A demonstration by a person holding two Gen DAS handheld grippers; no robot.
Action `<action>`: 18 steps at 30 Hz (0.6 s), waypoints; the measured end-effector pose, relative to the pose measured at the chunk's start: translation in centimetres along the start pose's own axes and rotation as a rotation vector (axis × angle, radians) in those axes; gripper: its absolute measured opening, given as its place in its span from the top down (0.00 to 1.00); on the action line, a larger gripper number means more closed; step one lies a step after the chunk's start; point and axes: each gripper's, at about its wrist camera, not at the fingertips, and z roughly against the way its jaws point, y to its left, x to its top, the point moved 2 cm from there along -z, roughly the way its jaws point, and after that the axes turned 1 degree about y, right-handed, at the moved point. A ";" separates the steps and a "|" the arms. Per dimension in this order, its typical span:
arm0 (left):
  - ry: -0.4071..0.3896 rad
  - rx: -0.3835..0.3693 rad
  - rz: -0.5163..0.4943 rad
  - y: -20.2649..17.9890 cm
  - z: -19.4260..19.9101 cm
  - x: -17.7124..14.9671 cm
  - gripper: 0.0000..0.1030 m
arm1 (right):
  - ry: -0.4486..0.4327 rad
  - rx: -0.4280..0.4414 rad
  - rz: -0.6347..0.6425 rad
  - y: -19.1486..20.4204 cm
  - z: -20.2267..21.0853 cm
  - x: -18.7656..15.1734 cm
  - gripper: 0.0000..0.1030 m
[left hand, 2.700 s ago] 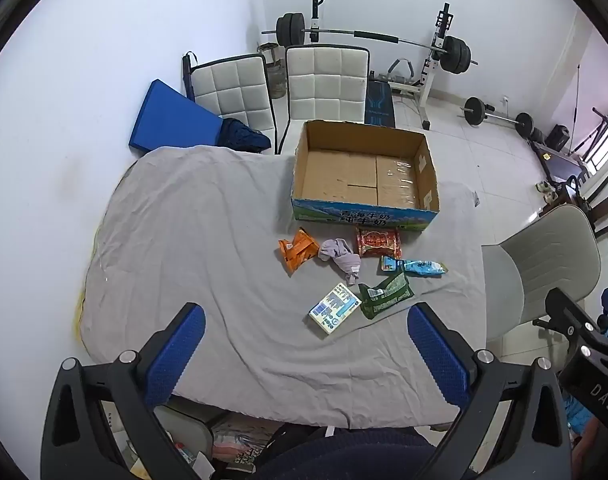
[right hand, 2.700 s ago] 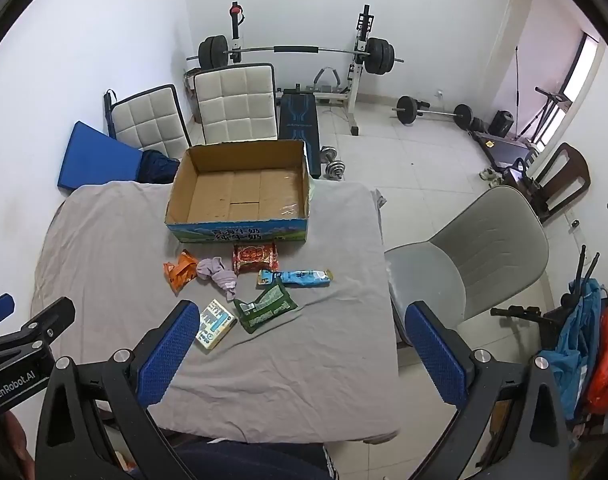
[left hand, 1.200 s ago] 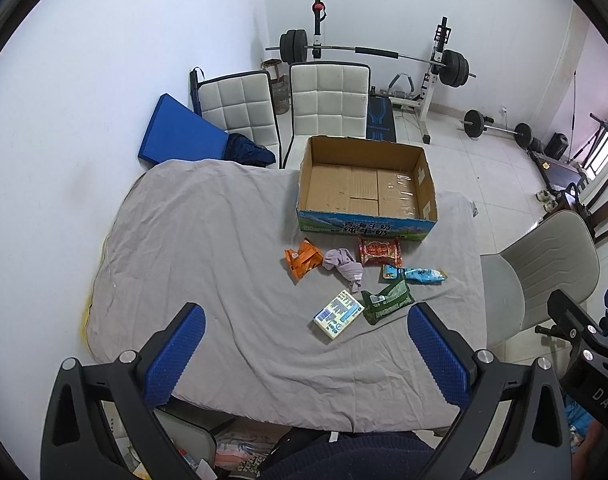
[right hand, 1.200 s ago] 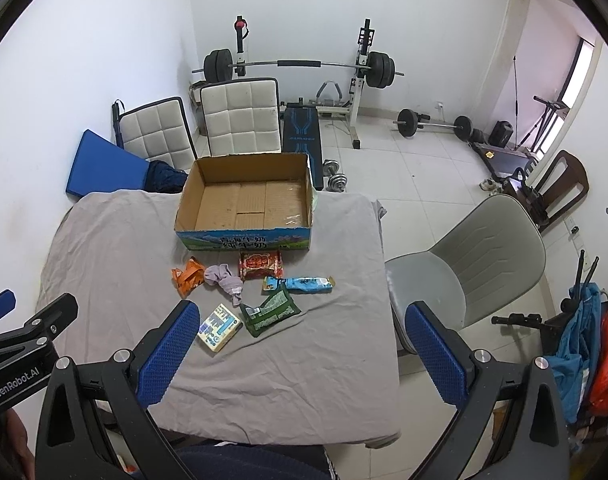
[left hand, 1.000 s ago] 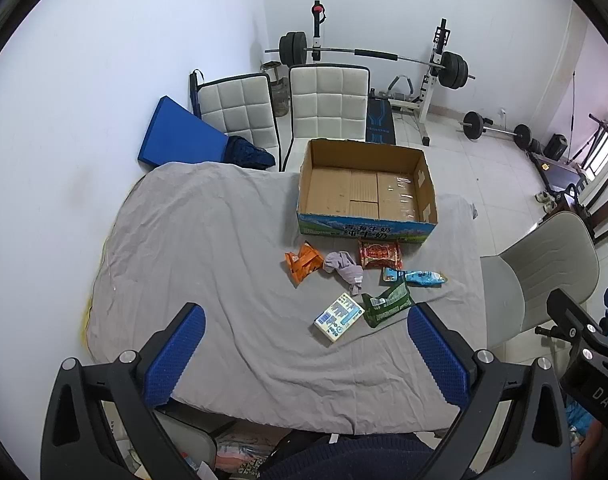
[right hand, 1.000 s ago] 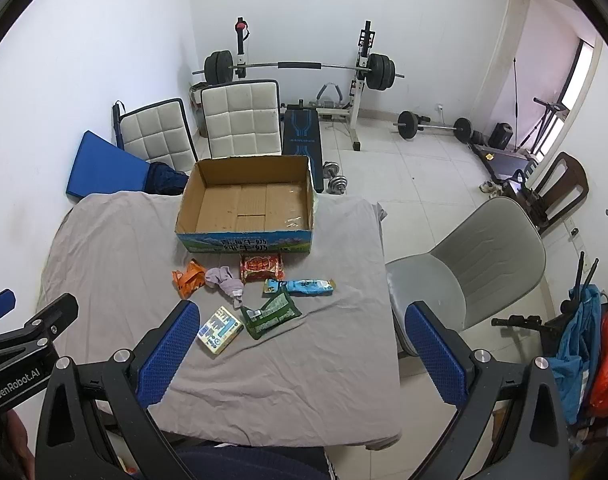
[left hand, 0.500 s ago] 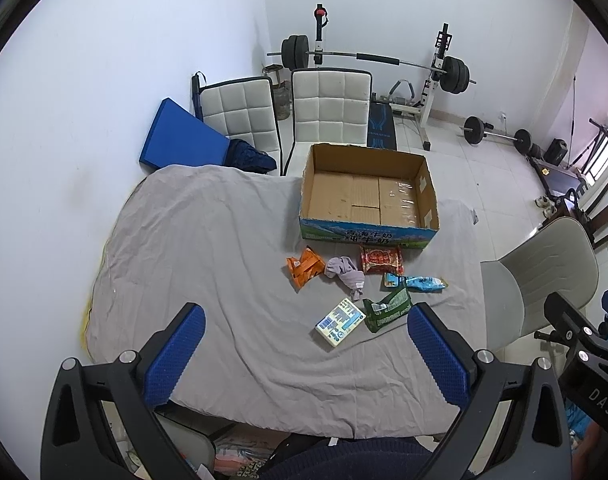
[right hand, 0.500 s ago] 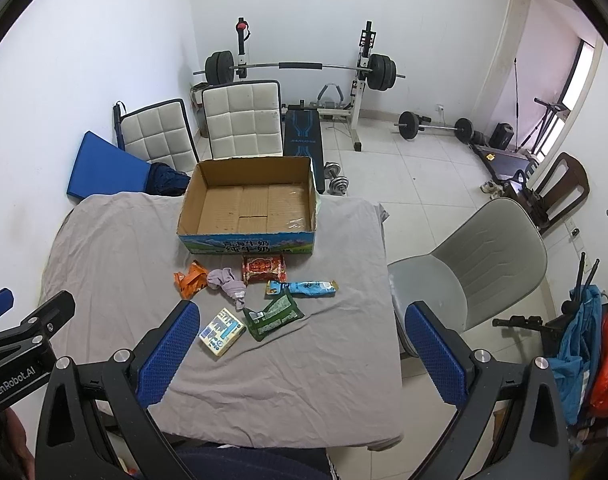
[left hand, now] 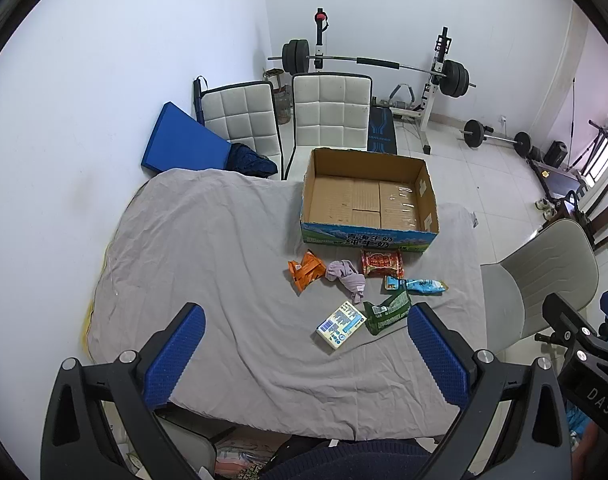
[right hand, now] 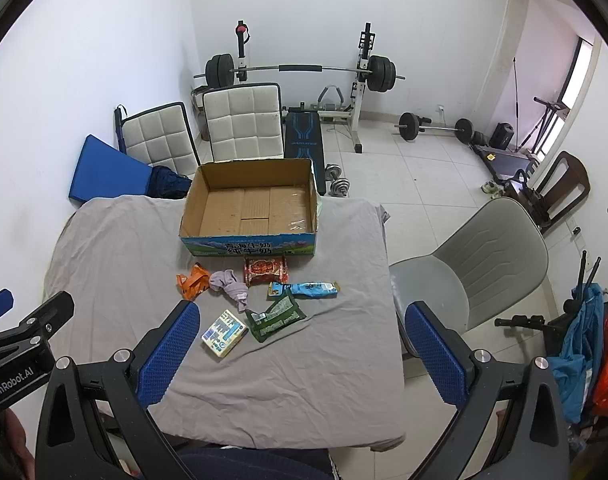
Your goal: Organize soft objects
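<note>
Your bench (left hand: 208, 264) wears a wrinkled grey cloth and stands in a white-walled room with a pale tiled floor. Past its far edge you have two white padded chairs (left hand: 330, 110), a blue mat (left hand: 180, 142) leaning at the wall, and a barbell rack (right hand: 300, 70) further back. A grey chair (right hand: 480, 264) sits off the bench's right side.

Your left claw (left hand: 304, 354) hangs spread wide above the near edge, gripping nothing; your right claw (right hand: 300, 354) is likewise spread and empty, with its left blue pad over the bench and its right pad out over the grey chair.

Ahead of both claws, well beyond the fingertips, lies an open cardboard box (left hand: 368, 236) with a blue printed front and a bare bottom. Between it and your claws you have six soft items, counted one each:
- an orange packet (left hand: 304, 270), furthest left
- a crumpled lilac cloth (left hand: 348, 276) just right of it
- a red packet (left hand: 382, 263) just beside the box front
- a light-blue wrapper (left hand: 418, 285), furthest right
- a dark green pouch (left hand: 388, 311), its corner beside the wrapper
- a pale carton-like pack (left hand: 341, 324), nearest your claws, touching the pouch's left side
</note>
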 end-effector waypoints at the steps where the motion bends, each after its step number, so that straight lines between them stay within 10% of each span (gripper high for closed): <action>1: 0.000 0.001 -0.002 0.0 0.0 0.0 0.00 | -0.001 0.001 0.000 -0.1 0.0 -0.1 0.00; 12: -0.005 -0.001 0.003 0.0 0.1 -0.4 0.00 | 0.002 0.021 -0.023 -0.6 -0.9 -0.5 0.00; 18: 0.015 0.016 0.010 0.5 -3.7 0.4 0.00 | 0.145 0.041 -0.098 -2.8 -9.0 0.0 0.00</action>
